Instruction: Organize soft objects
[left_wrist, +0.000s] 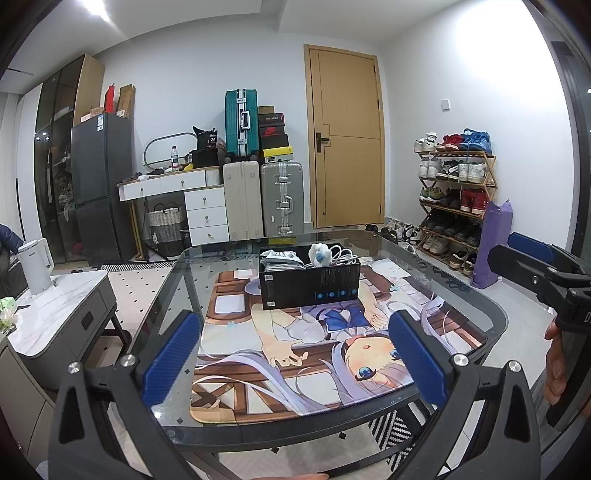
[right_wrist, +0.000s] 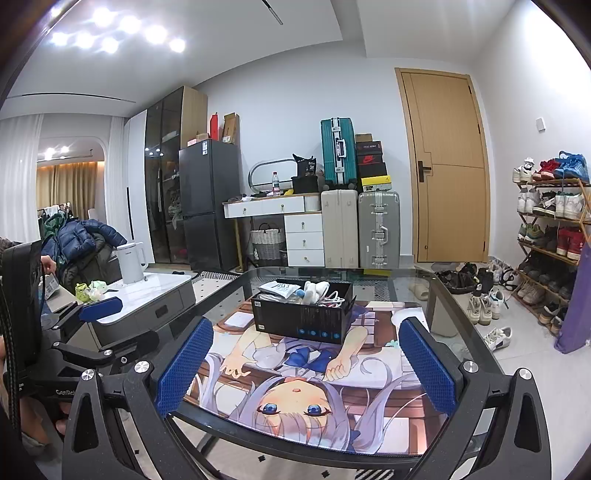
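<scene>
Soft objects: none lie loose on the mat nearest both claws. Left claw and right claw hang wide apart, empty, above the bench's near edge. Farther on, mid-bench, the black box holds a white plush, pouch and cable. Stage: contents appear gathered.

One black box counted on one glass table, over one printed mat. Inside box: one white plush, one printed packet, one coiled white cable. Three suitcases counted by one door. One kettle, one fridge, one shoe rack noted. Shoes too many for exact count.
</scene>
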